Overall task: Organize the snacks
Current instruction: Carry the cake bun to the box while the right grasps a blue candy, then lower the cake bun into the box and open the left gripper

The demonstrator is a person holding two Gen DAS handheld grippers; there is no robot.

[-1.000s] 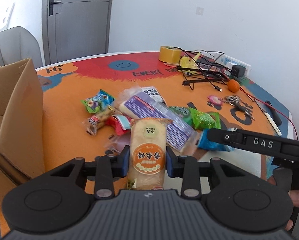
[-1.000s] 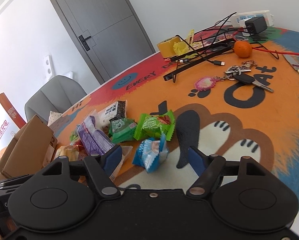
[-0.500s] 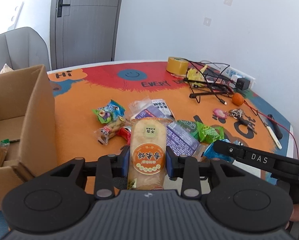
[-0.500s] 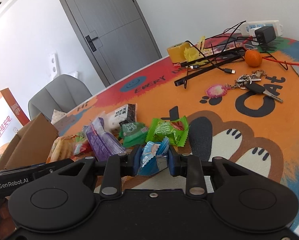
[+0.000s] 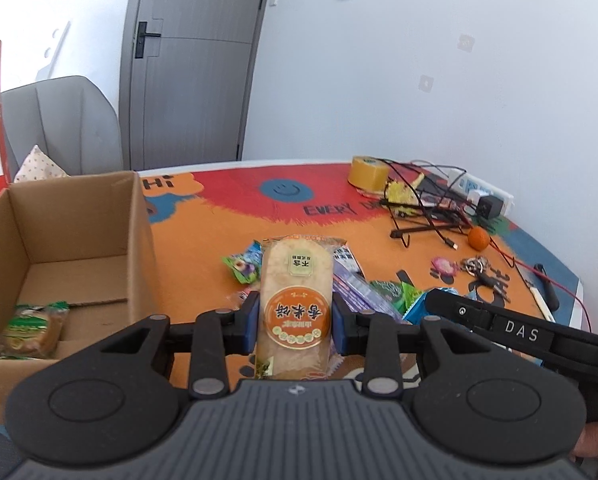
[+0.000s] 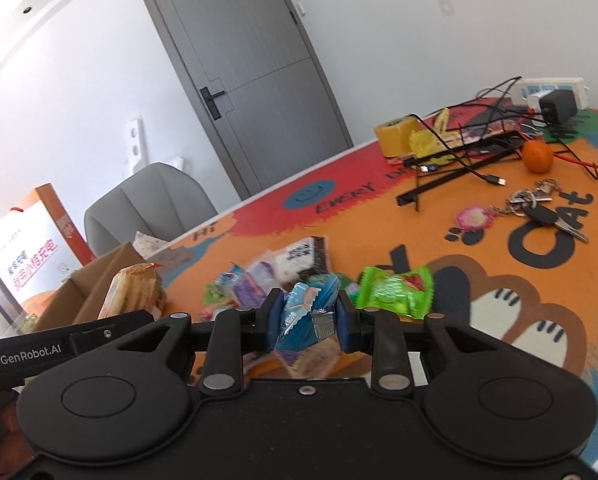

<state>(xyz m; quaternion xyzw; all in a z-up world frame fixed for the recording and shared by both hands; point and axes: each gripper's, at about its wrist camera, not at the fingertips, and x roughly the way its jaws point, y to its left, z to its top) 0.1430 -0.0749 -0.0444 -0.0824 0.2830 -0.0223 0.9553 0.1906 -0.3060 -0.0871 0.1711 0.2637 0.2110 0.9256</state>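
My left gripper is shut on a tall rice cracker pack with an orange round label, held above the table just right of the open cardboard box. One green-wrapped snack lies in the box. My right gripper is shut on a blue snack packet, lifted over the snack pile. A green packet lies on the mat to its right. The cracker pack and box also show in the right wrist view.
An orange cartoon mat covers the table. At the far right are a yellow tape roll, tangled cables and a stand, an orange fruit, keys and a power strip. A grey chair stands behind the box.
My right gripper closed on the blue packet and lifted it. My left gripper rose with the cracker pack and moved toward the box, whose inside now shows.
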